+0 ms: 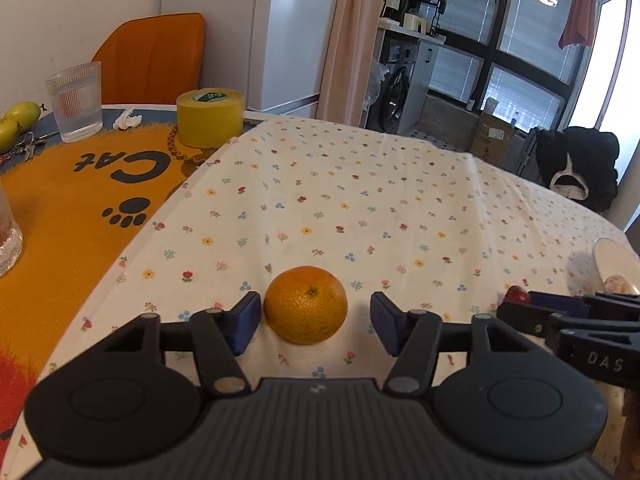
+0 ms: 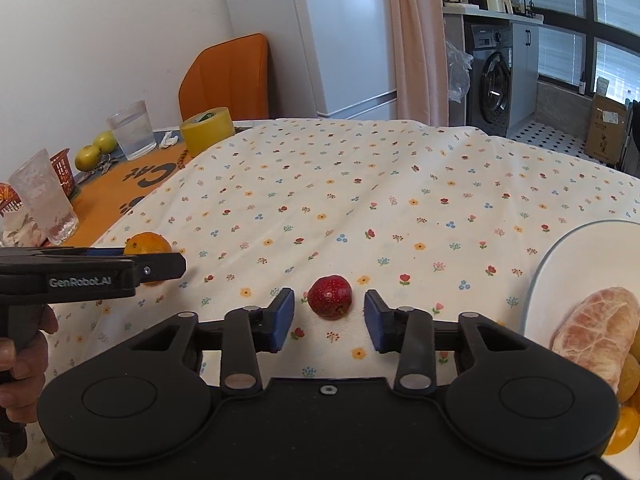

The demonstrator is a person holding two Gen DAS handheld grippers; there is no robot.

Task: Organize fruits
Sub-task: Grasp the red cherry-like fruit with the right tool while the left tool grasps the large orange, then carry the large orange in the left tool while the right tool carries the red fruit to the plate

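Observation:
An orange lies on the floral cloth between the blue pads of my left gripper, which is open around it without squeezing. In the right wrist view the same orange shows behind the left gripper's finger. A small red fruit rests between the pads of my right gripper, also open with gaps on both sides. To the right stands a white plate holding a peeled citrus piece and more orange fruit. The red fruit peeks out beside the right gripper in the left wrist view.
On the orange cat mat at the left are a yellow tape roll, a ribbed glass, green fruits and keys. A second glass and red basket stand nearby. An orange chair is behind the table.

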